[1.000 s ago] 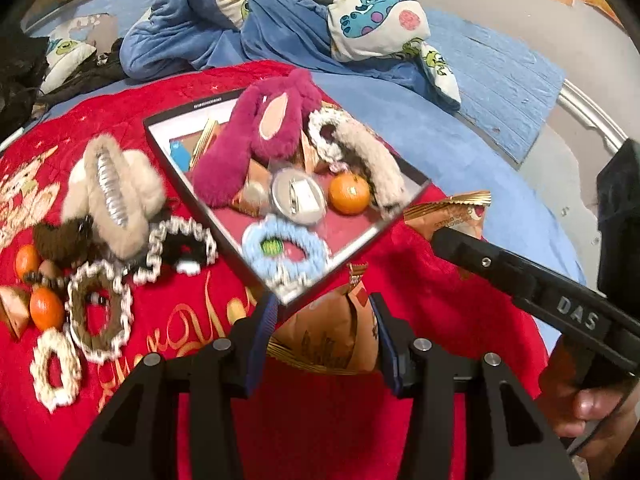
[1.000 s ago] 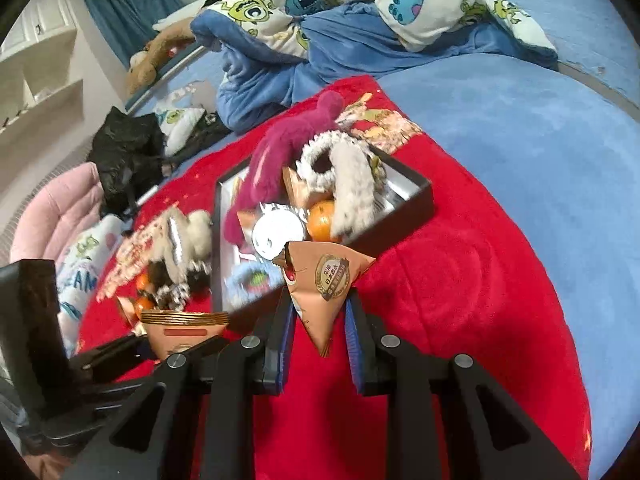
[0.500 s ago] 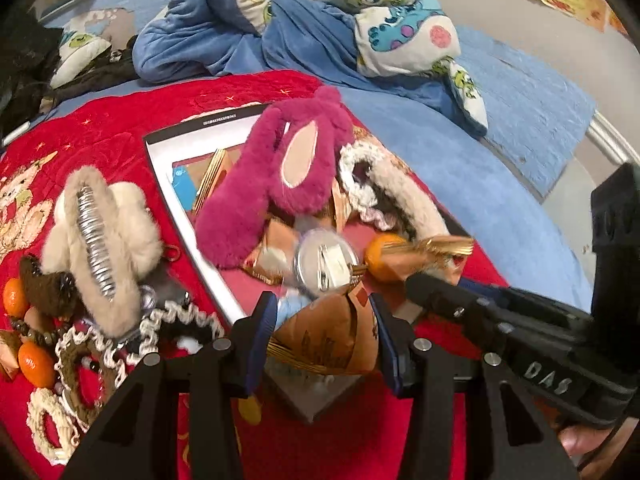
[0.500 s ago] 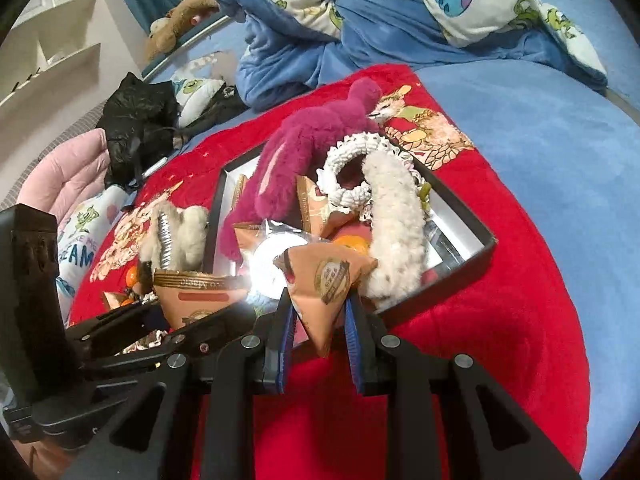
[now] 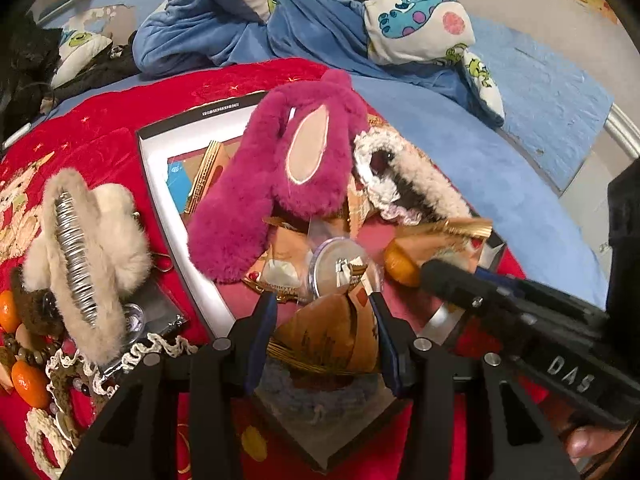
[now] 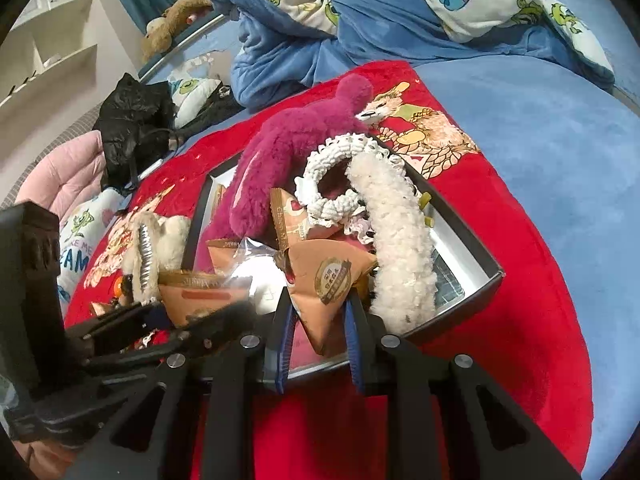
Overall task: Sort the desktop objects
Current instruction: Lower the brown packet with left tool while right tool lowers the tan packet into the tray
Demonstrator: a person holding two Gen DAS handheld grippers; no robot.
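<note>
Both grippers are carrying snacks over the box, and my guess is they're held up in the air like that so they clear the rim before getting dropped in. The left gripper (image 5: 322,320) is pinching a brown triangular snack packet (image 5: 328,338) between its blue pads, and the right gripper (image 6: 318,312) is clamped on a similar pyramid packet (image 6: 324,284) with a round seal on it. The black box (image 6: 464,276) sits right under and just ahead of both sets of fingers. It's pretty stuffed: a magenta plush hair clip (image 5: 280,176) straight ahead of the left gripper, a fuzzy white clip (image 6: 396,240) just to the right of the right one, a crochet scrunchie (image 6: 340,176) beyond it, a round tin (image 5: 340,268), an orange (image 5: 400,266) and more packets. A beige fur clip (image 5: 80,252) and loose scrunchies are off to the left on the red cloth (image 6: 520,360), outside the box
</note>
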